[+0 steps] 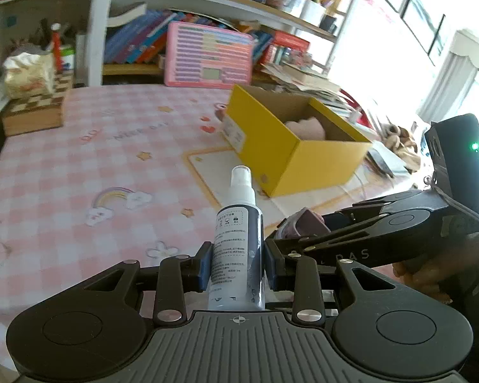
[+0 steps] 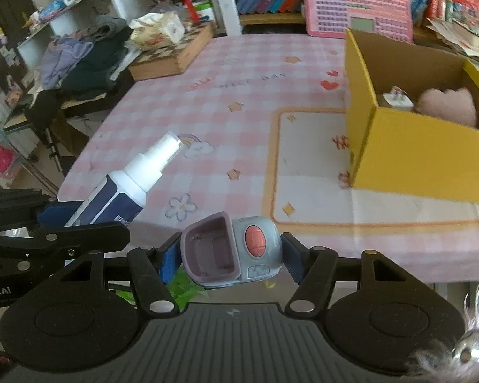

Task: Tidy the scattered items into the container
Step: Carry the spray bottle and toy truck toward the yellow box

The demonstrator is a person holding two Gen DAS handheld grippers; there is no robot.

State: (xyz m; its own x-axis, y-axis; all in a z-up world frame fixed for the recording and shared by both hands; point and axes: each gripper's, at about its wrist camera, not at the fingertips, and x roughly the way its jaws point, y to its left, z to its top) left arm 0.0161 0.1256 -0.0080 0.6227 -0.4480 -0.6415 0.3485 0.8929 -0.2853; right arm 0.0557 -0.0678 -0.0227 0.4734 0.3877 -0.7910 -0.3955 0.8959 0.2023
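Note:
My left gripper (image 1: pixel 238 266) is shut on a white and navy spray bottle (image 1: pixel 238 239), held upright above the near table edge; the bottle also shows in the right wrist view (image 2: pixel 124 191). My right gripper (image 2: pixel 230 255) is shut on a grey and purple toy with a coral button (image 2: pixel 236 249), also held above the near edge; it shows in the left wrist view (image 1: pixel 303 223). The open yellow box (image 1: pixel 290 156) stands on the table ahead and to the right, also in the right wrist view (image 2: pixel 412 156). A pink plush (image 2: pixel 447 105) and a white plug (image 2: pixel 396 100) lie inside it.
The table has a pink checked cloth (image 1: pixel 79 166). A wooden chess box (image 1: pixel 35 111) with a tissue pack stands at the far left. A pink toy board (image 1: pixel 207 54) leans against bookshelves behind. Papers pile up right of the box (image 1: pixel 306 79). Clothes lie off the table's left (image 2: pixel 79 60).

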